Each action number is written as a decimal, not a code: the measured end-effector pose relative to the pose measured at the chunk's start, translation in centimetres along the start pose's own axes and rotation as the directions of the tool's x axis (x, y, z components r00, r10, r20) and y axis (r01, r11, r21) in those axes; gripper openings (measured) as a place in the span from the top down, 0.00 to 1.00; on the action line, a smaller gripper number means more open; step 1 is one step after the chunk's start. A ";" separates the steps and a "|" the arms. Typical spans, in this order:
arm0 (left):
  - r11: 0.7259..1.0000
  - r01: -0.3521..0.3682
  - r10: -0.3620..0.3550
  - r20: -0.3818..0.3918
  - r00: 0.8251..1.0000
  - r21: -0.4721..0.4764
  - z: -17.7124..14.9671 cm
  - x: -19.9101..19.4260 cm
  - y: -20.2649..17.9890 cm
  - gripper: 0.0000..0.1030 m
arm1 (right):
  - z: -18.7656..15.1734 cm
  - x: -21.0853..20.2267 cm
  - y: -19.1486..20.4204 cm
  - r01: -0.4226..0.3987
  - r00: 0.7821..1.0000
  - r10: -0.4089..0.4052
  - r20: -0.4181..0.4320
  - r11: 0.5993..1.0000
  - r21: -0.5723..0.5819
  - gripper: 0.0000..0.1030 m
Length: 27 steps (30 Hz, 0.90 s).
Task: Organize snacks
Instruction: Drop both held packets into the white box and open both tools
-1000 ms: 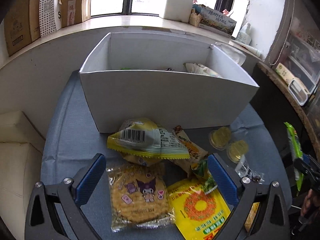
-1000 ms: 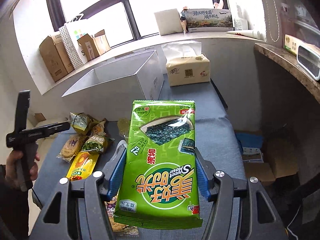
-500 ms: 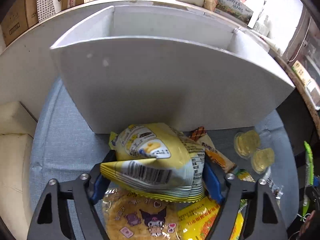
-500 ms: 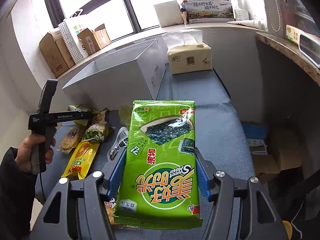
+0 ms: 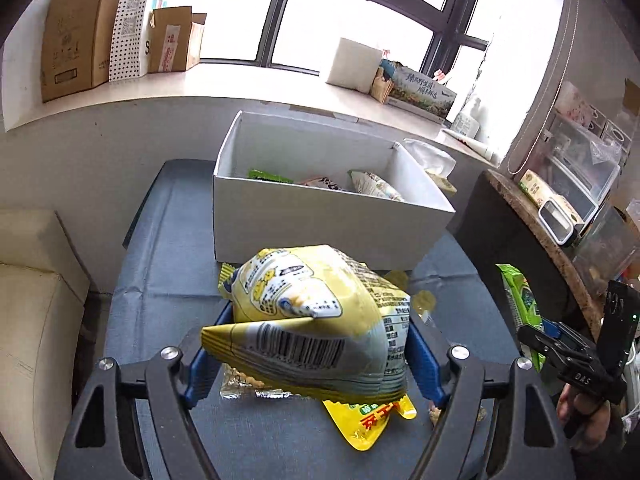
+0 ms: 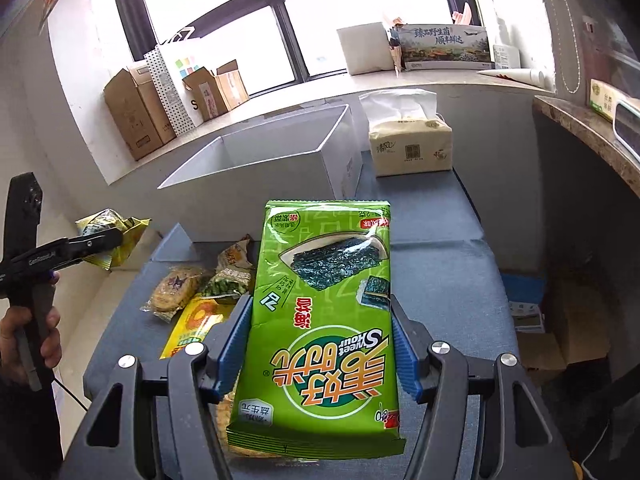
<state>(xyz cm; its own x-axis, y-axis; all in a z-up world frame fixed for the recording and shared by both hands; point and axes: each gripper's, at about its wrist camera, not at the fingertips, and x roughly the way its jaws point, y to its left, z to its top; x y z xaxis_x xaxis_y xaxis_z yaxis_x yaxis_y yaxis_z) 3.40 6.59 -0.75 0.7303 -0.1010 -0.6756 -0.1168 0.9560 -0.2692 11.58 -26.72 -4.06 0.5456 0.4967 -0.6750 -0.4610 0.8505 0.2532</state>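
My left gripper [image 5: 308, 356] is shut on a puffy yellow snack bag [image 5: 316, 316] and holds it above the blue table, in front of the white box [image 5: 320, 216]. The box holds a few snack packs [image 5: 372, 186]. My right gripper [image 6: 320, 344] is shut on a flat green seaweed pack [image 6: 320, 304], held above the table's right part. The right wrist view shows the left gripper [image 6: 86, 246] with the yellow bag [image 6: 116, 232] at the left, and the box [image 6: 280, 164] behind.
Loose snacks lie on the table: a round cracker pack [image 6: 174, 286], a yellow packet [image 6: 196, 326], a green pea pack [image 6: 226, 282]. A tissue pack [image 6: 410, 146] stands right of the box. Cardboard boxes [image 5: 80, 36] line the windowsill. A counter [image 5: 560, 240] is at the right.
My left gripper closed on the yellow bag and lifted it off the pile, pulling back from the box. My right gripper kept its hold on the seaweed pack and barely moved.
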 end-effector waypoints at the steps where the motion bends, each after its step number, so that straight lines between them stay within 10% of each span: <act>1: 1.000 -0.001 0.001 0.009 1.000 0.005 0.2 -0.7 -0.2 0.19 | 0.3 -0.1 0.4 -0.010 1.000 0.010 0.005 1.000 -0.006 0.35; 14: 0.993 -0.031 0.020 0.098 0.995 0.114 9.1 -4.0 -2.2 0.19 | 9.3 1.7 6.4 -0.108 0.992 0.118 0.052 0.981 -0.158 0.35; 27: 0.967 -0.137 0.140 0.003 0.990 0.212 18.5 11.0 0.0 0.19 | 20.7 14.5 6.4 -0.075 0.997 0.073 -0.037 0.993 -0.085 0.33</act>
<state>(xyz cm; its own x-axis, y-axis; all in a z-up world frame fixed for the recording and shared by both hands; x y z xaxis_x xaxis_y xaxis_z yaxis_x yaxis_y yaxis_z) 23.84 10.57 4.53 0.7087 0.0345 -0.7047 -0.0704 0.9973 -0.0219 31.00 -10.49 2.15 0.4848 0.5505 -0.6797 -0.5589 0.7927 0.2434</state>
